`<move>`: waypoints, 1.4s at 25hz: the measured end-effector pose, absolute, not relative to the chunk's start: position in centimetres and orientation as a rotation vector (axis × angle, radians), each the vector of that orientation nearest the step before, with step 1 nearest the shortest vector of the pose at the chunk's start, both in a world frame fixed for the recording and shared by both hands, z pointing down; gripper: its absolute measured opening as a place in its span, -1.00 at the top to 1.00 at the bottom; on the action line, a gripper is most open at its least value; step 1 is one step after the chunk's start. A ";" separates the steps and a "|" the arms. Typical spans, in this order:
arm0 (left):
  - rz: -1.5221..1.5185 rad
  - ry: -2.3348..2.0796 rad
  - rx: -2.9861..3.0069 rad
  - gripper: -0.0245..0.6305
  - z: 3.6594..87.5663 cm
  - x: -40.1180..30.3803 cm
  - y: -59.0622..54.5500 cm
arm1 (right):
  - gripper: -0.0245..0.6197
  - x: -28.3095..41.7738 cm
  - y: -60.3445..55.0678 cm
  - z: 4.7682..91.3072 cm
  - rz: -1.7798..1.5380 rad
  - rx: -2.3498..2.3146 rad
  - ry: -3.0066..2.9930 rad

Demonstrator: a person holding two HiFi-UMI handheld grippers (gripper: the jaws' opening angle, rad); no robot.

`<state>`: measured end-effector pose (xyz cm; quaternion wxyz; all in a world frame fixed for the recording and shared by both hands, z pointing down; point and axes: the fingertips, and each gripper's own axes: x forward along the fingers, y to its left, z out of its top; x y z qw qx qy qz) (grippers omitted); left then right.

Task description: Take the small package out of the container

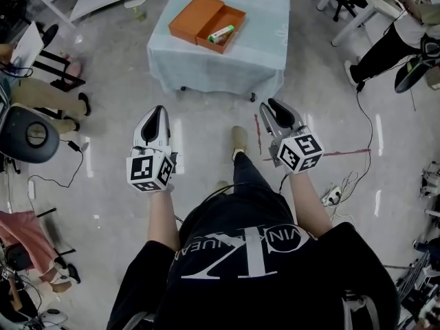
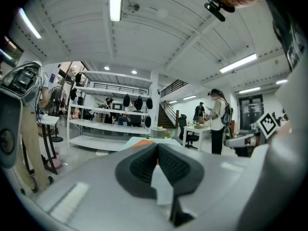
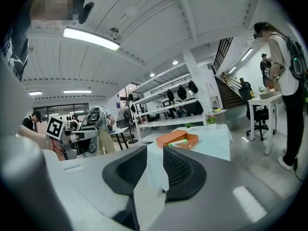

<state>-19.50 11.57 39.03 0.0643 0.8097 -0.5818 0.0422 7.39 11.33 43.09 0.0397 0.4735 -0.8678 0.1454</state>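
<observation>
Though left gripper view hides it, package (image 3: 178, 142), container (image 3: 194, 140)

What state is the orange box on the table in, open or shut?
Open. The orange box has its lid lying beside it, and the small package is visible inside.

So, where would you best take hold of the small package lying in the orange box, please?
Grip the package across its narrow middle, coming straight down from above: it lies flat and elongated on the floor of the open orange box, whose walls likely block a sideways approach.
</observation>
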 end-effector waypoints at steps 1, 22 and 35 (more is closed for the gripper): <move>0.130 -1.762 2.443 0.93 38.9 -19.4 10.4 | 0.64 7.4 10.0 43.0 0.443 1.444 -2.664; 0.169 -1.821 2.318 0.93 40.9 -16.7 -10.6 | 0.61 6.4 -13.2 46.2 0.470 1.108 -2.672; 0.218 -1.828 2.258 0.93 43.0 -14.9 -16.3 | 0.58 6.2 -19.7 48.8 0.476 0.936 -2.658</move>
